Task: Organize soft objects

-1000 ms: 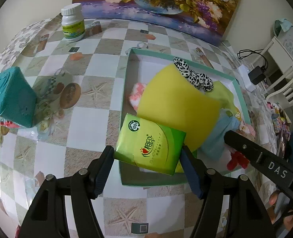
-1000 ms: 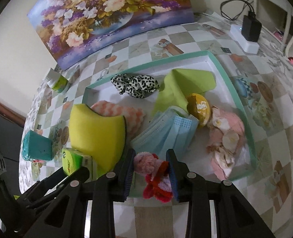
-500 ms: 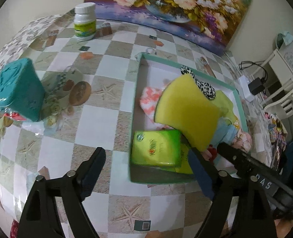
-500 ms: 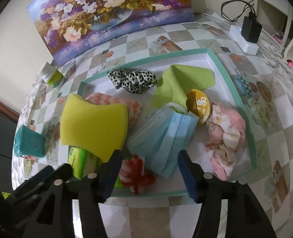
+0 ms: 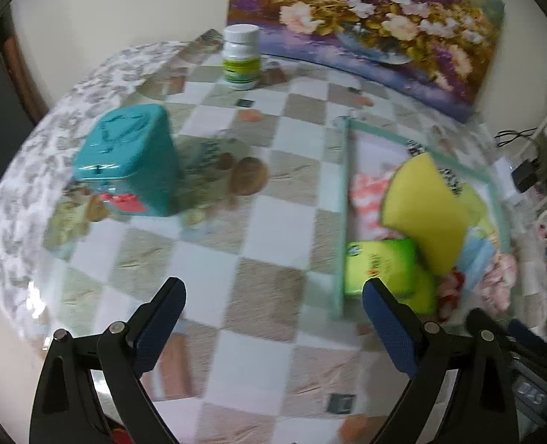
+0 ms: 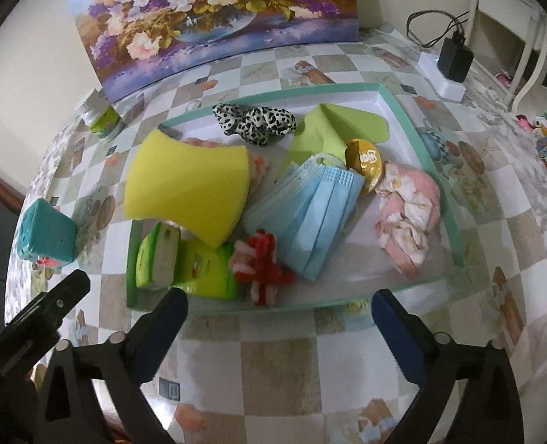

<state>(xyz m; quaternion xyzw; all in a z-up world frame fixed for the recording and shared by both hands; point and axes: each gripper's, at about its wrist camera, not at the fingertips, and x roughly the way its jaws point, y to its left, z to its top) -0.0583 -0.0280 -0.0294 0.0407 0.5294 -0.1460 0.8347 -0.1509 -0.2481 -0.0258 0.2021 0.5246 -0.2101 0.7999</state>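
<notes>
Both tongs gape wide, nothing between the fingers: left gripper (image 5: 273, 310) over bare checkered table (image 5: 273, 288), right gripper (image 6: 279, 314) just short of the tray (image 6: 403, 111). Tissue pack (image 6: 203, 270), sponge (image 6: 188, 188), masks (image 6: 318, 214) lie inside the tray.

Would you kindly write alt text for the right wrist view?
A shallow teal-rimmed tray holds a yellow sponge, blue face masks, a green tissue pack and a red-pink plush toy. The open right gripper hovers empty before it.

Tray (image 6: 436, 170) is crowded; bare tablecloth (image 6: 273, 370) lies before it.
</notes>
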